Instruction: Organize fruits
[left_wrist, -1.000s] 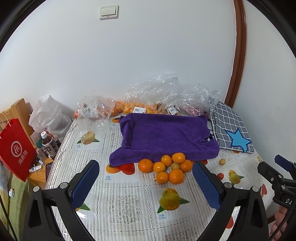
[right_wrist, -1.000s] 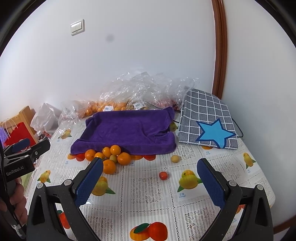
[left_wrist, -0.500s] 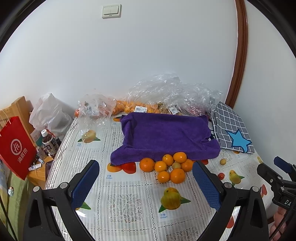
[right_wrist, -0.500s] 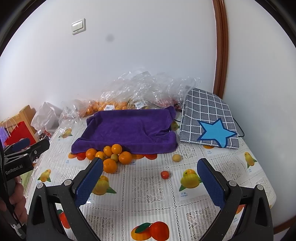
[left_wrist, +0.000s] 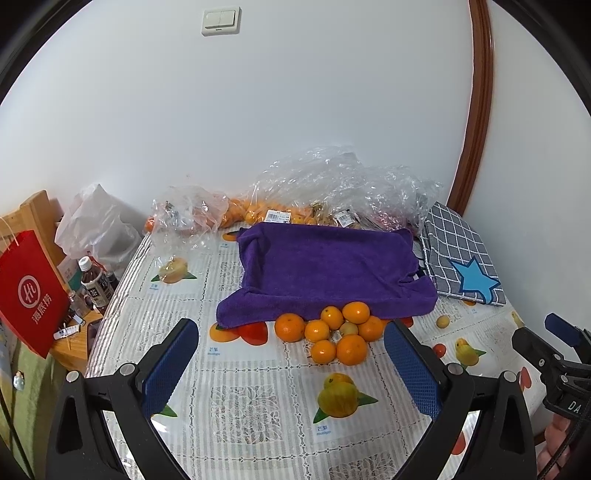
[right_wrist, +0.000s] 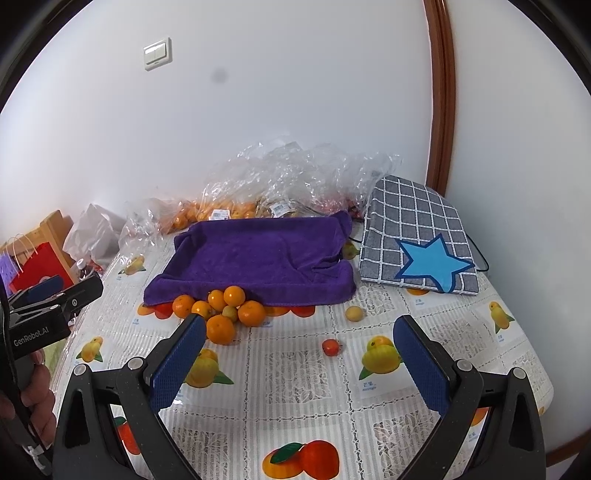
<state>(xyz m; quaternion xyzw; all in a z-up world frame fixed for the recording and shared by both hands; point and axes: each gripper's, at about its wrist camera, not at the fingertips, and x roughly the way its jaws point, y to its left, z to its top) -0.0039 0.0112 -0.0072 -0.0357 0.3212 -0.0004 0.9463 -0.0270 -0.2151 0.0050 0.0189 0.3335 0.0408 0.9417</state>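
**Both grippers wide, oranges untouched**

At centre frame in both views, the oranges (left_wrist: 332, 332) sit slightly lower than a second ago; otherwise nothing has shifted. They cluster against the purple towel's (left_wrist: 325, 269) near edge on the fruit-print tabletop (left_wrist: 240, 406), below a white wall. The cluster has no clear long axis. Left gripper (left_wrist: 291, 365) and right gripper (right_wrist: 299, 362) hover, jaws spread, empty.

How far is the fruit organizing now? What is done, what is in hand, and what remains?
Nothing looks done: the purple towel holds no fruit. Nothing is in hand: the left gripper and the right gripper are both open and hold nothing. Left to do: the cluster of oranges at the towel's front edge, the small yellow fruit and the small red fruit loose on the tablecloth.
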